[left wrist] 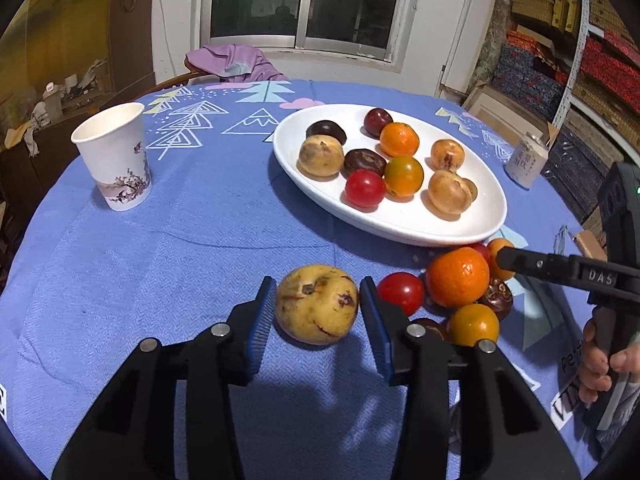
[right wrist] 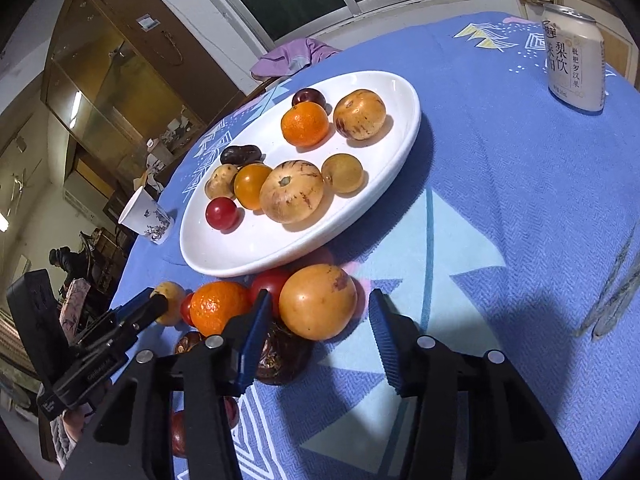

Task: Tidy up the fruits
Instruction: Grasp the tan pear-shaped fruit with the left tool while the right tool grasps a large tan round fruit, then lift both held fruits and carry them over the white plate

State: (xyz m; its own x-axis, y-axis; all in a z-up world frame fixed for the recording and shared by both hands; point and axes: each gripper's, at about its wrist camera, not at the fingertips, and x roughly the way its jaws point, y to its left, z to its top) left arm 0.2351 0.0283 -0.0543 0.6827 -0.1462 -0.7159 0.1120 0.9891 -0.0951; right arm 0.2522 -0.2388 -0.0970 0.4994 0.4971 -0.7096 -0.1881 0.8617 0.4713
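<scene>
Left gripper (left wrist: 318, 312) wide around a blotchy yellow round fruit (left wrist: 317, 310), right gripper (right wrist: 316, 316) wide beside a smooth orange-yellow fruit (right wrist: 318, 301), glossy white oval plate (left wrist: 400, 224), woven blue tabletop (left wrist: 160, 272)

— How many fruits lie on the white plate (left wrist: 416, 232)?

— Nine: three yellow speckled ones, two orange, three dark (one of them reddish), and one red tomato (left wrist: 365, 189).

— And loose on the table (right wrist: 500, 200)?

— At least seven that I can make out (some are half hidden behind each other).

— Anything else?

— One paper cup (left wrist: 116, 160), one drink can (right wrist: 576, 58).
</scene>
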